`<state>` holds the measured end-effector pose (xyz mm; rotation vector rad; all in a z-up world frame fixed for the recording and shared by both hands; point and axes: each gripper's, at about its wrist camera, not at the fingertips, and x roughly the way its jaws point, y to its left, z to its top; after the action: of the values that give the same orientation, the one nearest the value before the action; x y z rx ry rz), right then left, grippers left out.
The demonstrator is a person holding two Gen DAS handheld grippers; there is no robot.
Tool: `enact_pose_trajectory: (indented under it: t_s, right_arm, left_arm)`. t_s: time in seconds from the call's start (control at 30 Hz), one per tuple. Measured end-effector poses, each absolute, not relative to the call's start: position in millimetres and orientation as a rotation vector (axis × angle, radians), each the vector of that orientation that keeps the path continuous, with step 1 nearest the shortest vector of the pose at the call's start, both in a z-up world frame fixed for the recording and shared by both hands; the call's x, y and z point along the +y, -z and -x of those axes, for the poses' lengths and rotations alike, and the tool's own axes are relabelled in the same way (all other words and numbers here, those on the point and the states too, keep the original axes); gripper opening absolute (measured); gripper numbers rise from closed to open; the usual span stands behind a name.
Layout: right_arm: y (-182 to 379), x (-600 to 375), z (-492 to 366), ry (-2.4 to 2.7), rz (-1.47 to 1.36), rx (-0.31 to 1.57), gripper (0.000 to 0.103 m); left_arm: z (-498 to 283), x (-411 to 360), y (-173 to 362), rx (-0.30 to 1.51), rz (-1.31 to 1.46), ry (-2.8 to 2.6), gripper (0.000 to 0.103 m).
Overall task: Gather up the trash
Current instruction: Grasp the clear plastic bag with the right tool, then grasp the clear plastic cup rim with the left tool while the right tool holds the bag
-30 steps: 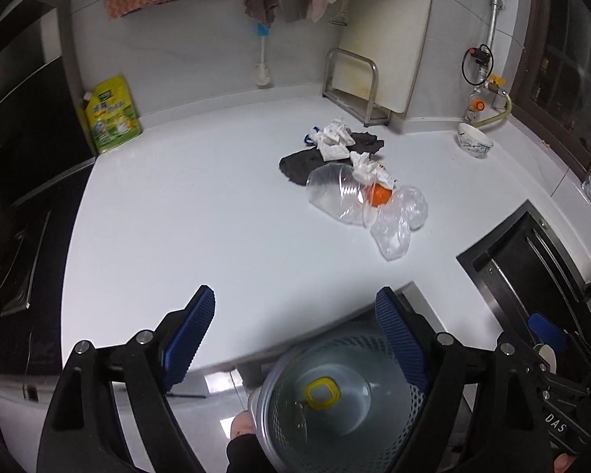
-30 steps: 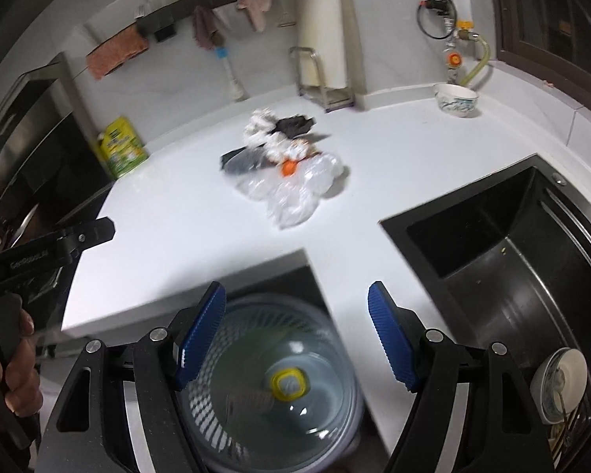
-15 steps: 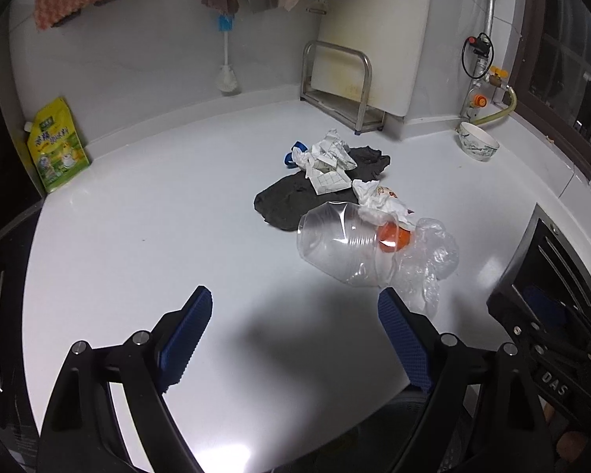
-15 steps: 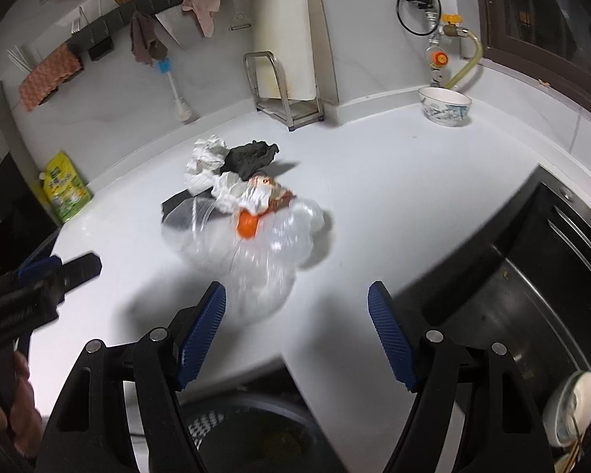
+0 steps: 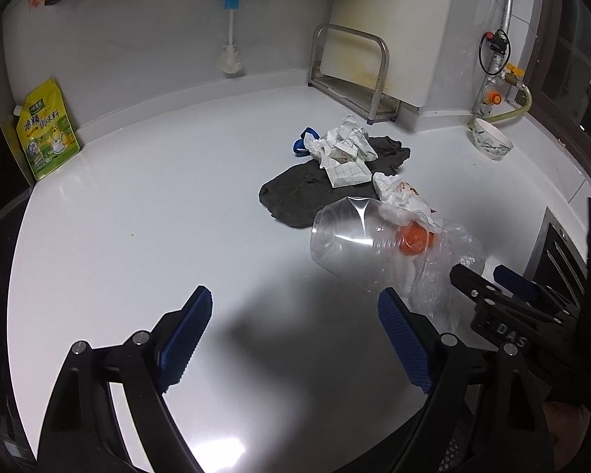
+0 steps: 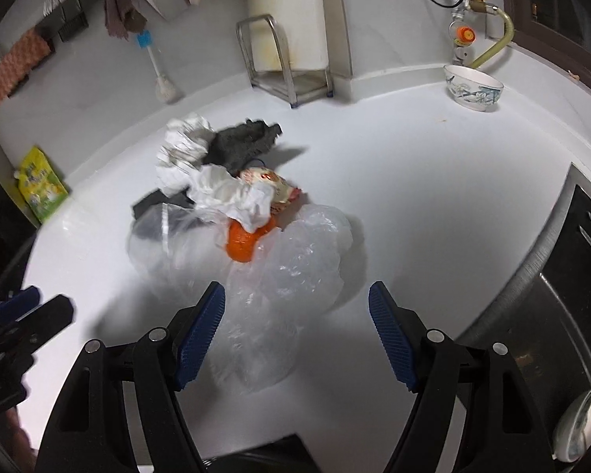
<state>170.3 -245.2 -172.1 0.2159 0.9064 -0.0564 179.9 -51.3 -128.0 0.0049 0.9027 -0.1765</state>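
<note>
Both grippers have moved from above the bin to the trash pile (image 6: 232, 213) on the worktop (image 5: 157, 205); left gripper (image 5: 295, 331) and right gripper (image 6: 295, 327) jaws gape empty, apparently nothing collected yet.

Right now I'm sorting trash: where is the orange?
The orange sits mid-counter in the trash pile, under crumpled tissue, between the clear cup and plastic bag.

Glossy white counter (image 5: 138, 205), clear plastic jar (image 5: 354, 236), crumpled paper (image 5: 346, 149), matt dark cloth (image 5: 295, 193)
</note>
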Motion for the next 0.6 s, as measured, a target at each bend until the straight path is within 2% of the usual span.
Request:
enact_pose_trajectory:
  t_s: [0.23,0.27,0.33,0.4,0.5,0.6]
  right_arm:
    - [182,-247,-184,0.077,-0.198,0.918,0.07]
    - [183,-248,-184,0.08,-0.2,0.916,0.067]
    - [185,-250,-184,0.072,-0.206,0.925,0.046]
    - [189,-252,-184,0.066,-0.213,0.941,0.032]
    - [189,-254,-180,0.055,-0.221,0.937,0.022]
    - [185,-258,-172,0.059,-0.208,0.916,0.017]
  left_arm:
    - [-182,-58,131,0.899,-0.009,0.178,0.085]
    - [-182,-60,132,0.896,-0.013,0.177,0.085]
    - [-182,-64,134,0.894,-0.022,0.183,0.085]
    - [-182,-68,136,0.893,-0.027,0.191,0.085]
    - [-182,-75,138,0.889,-0.031,0.199,0.085]
    - [-182,-82,138,0.883,-0.03,0.211,0.085]
